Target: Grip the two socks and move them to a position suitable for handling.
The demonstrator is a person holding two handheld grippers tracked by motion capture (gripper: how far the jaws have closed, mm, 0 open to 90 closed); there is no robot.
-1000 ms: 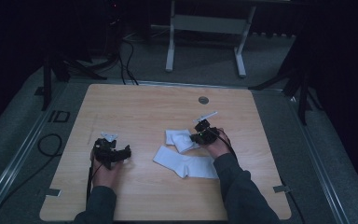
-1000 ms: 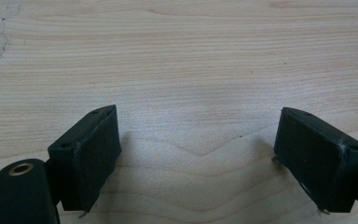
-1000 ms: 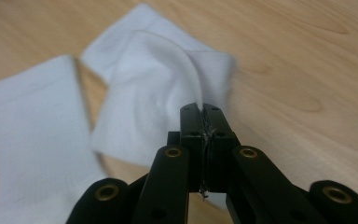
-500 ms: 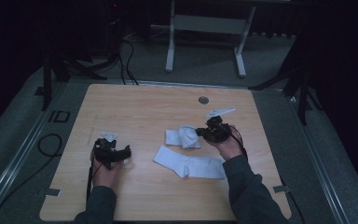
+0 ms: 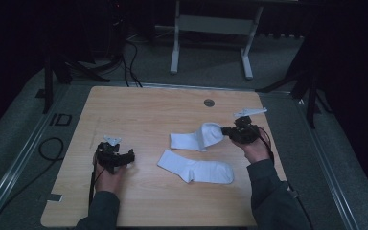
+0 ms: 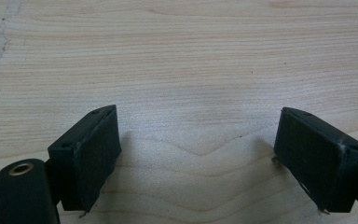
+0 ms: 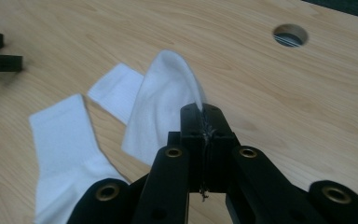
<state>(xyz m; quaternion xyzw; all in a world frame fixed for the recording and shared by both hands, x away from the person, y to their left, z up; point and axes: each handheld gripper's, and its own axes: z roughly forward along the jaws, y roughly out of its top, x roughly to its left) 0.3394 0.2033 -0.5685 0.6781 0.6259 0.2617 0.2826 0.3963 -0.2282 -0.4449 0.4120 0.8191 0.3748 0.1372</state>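
Note:
Two white socks are on the wooden table (image 5: 139, 110). One sock (image 5: 196, 166) (image 7: 60, 154) lies flat near the table's middle. The other sock (image 5: 199, 137) (image 7: 161, 100) is lifted at one end, and my right gripper (image 5: 227, 130) (image 7: 201, 109) is shut on that raised end while its cuff still rests on the wood. My left gripper (image 5: 127, 155) (image 6: 198, 154) rests low over bare wood at the left, jaws wide open with nothing between them.
A round cable hole (image 5: 209, 102) (image 7: 290, 35) sits in the table near its far edge. A white metal stand (image 5: 211, 28) is on the floor beyond the table, and cables (image 5: 52, 143) lie at the left.
My right gripper has moved right and up, pulling one end of the far sock off the table and unfolding it. The left gripper has stayed put.

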